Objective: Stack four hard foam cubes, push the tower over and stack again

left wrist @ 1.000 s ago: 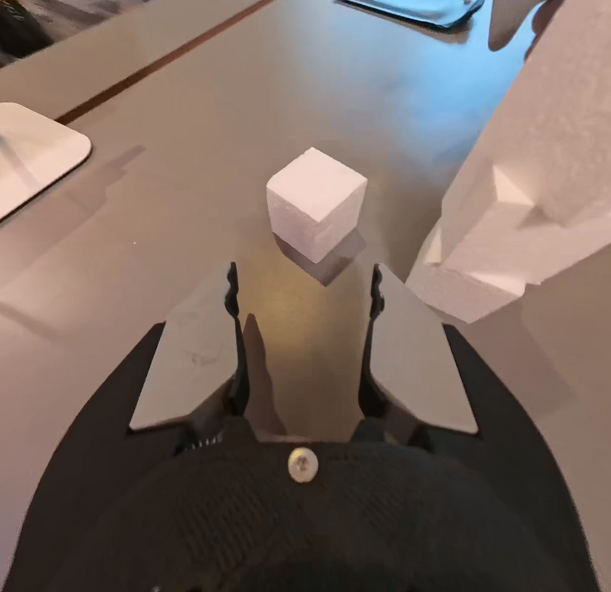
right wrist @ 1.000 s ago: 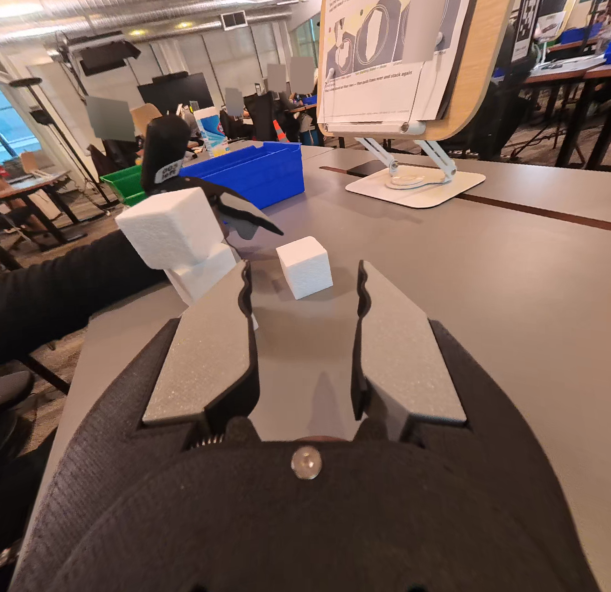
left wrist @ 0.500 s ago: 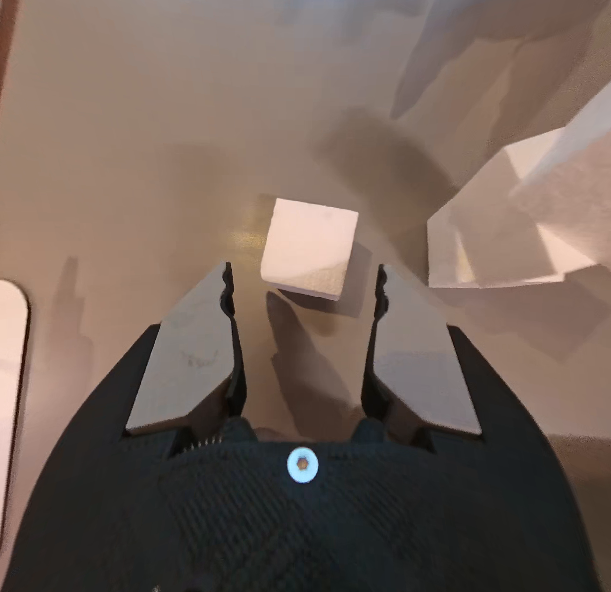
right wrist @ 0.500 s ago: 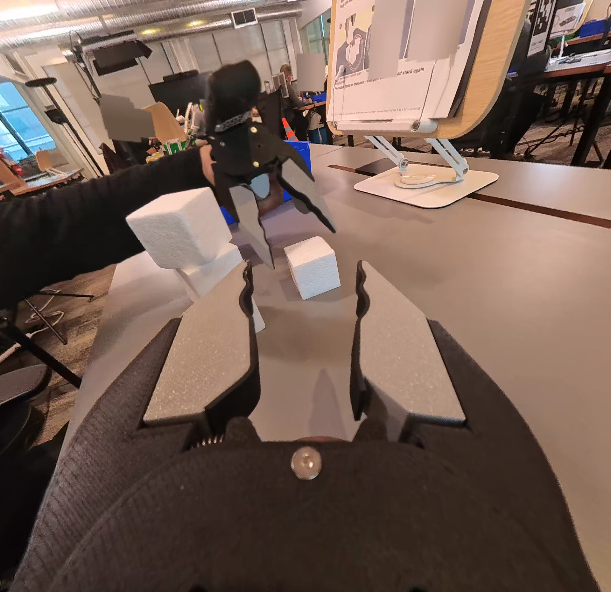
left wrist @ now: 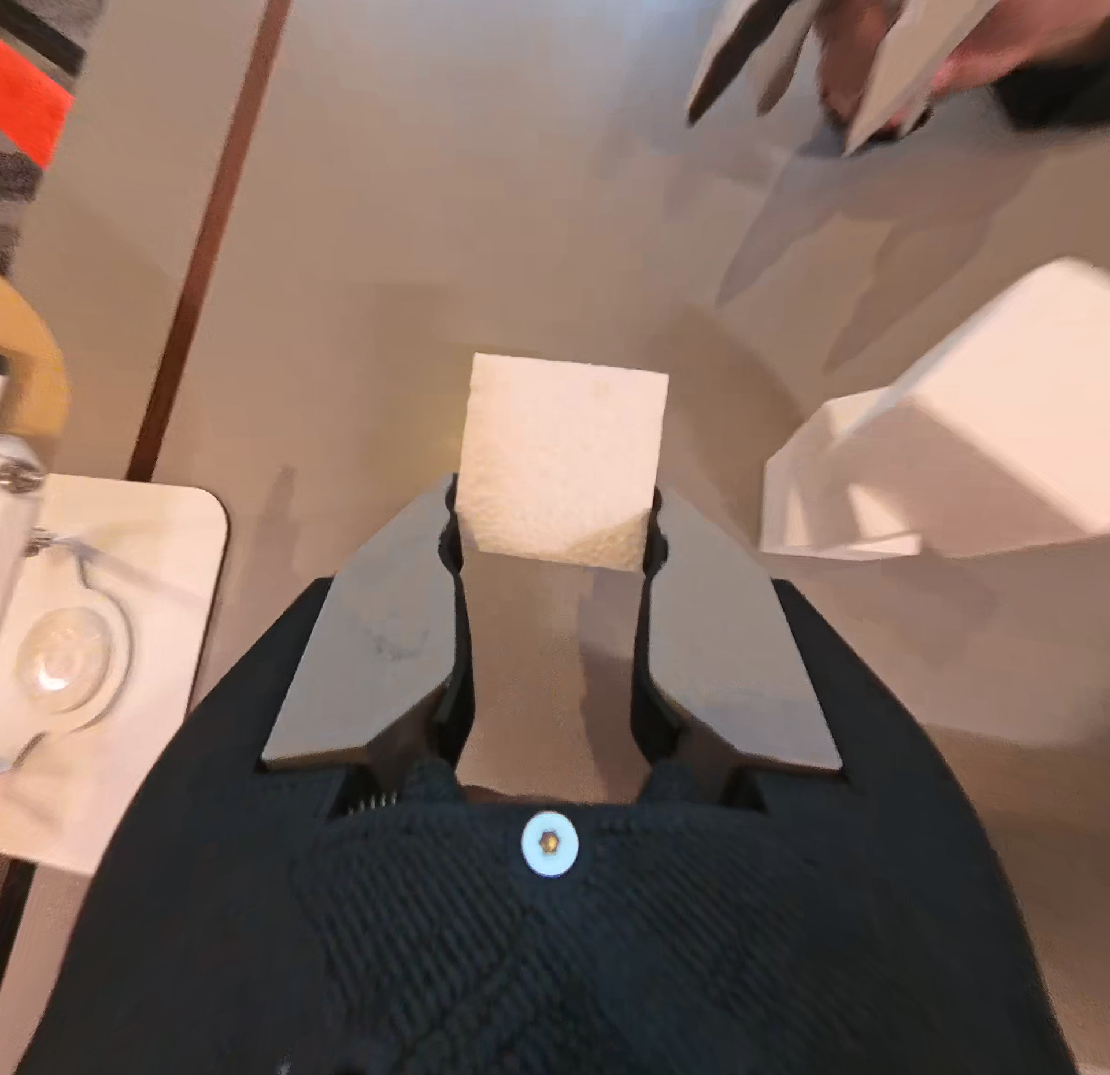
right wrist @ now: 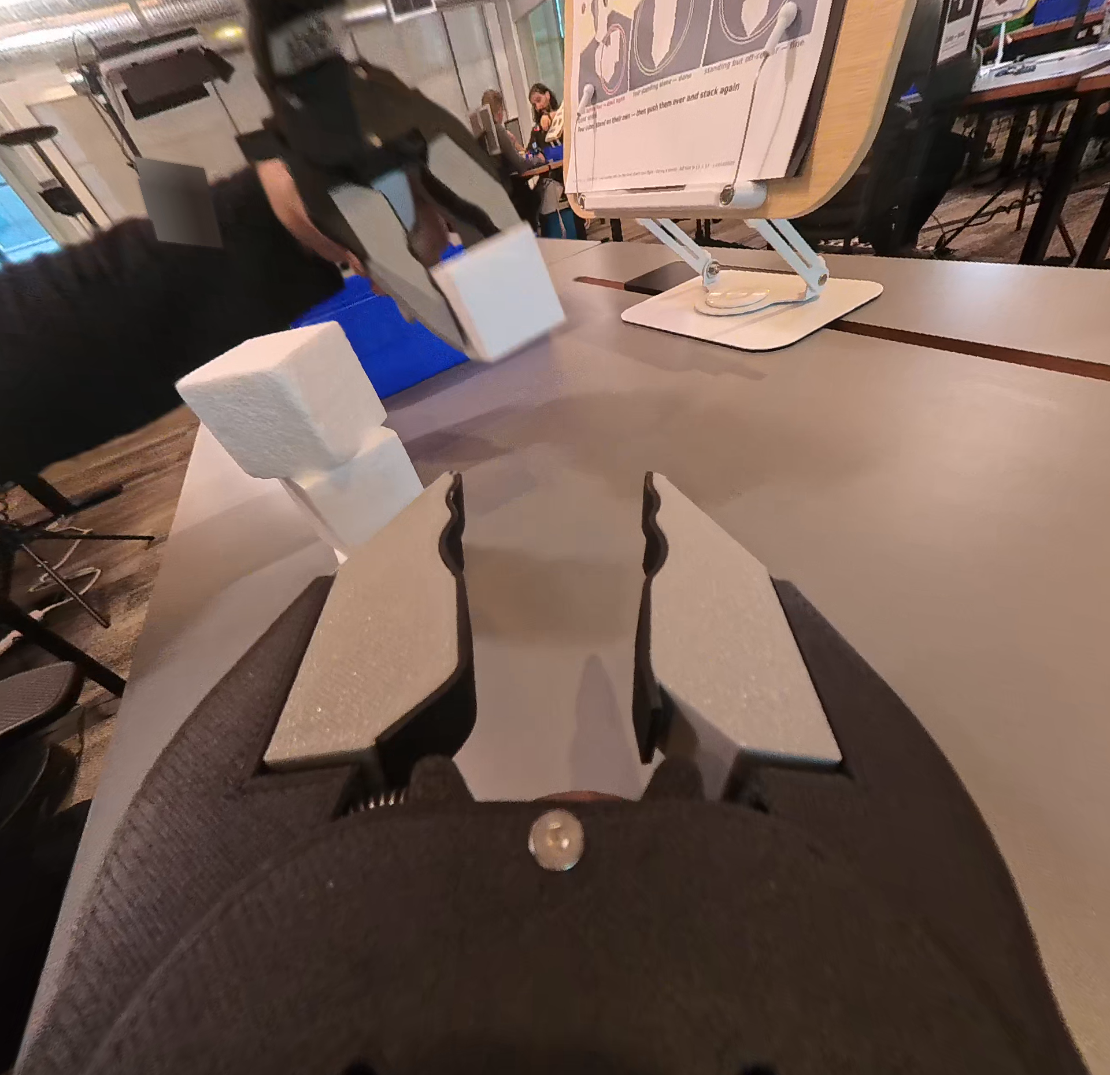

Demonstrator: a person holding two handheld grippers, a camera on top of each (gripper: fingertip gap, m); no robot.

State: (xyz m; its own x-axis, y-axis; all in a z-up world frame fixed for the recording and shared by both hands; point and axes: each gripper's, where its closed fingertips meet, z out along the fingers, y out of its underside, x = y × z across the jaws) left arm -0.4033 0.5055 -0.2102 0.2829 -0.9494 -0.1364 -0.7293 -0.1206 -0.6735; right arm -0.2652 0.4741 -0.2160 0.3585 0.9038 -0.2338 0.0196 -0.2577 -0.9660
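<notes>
The left claw is gripping a white foam cube between its two fingertips, which are pressing on the cube's two opposite sides. In the right wrist view the same claw is holding this cube in the air, tilted, clear above the grey counter. The right claw is hanging low over the counter with its fingers parted and nothing between them.

Near the left edge of the counter, two more foam cubes are standing one on the other. The upper cube is sitting turned and shifted to the left on the lower cube, so it is overhanging. The lower one is partly hidden behind the right claw's left finger.

Farther back a white stand is carrying a wooden board with a printed sheet, and a blue bin is showing behind the cubes.
</notes>
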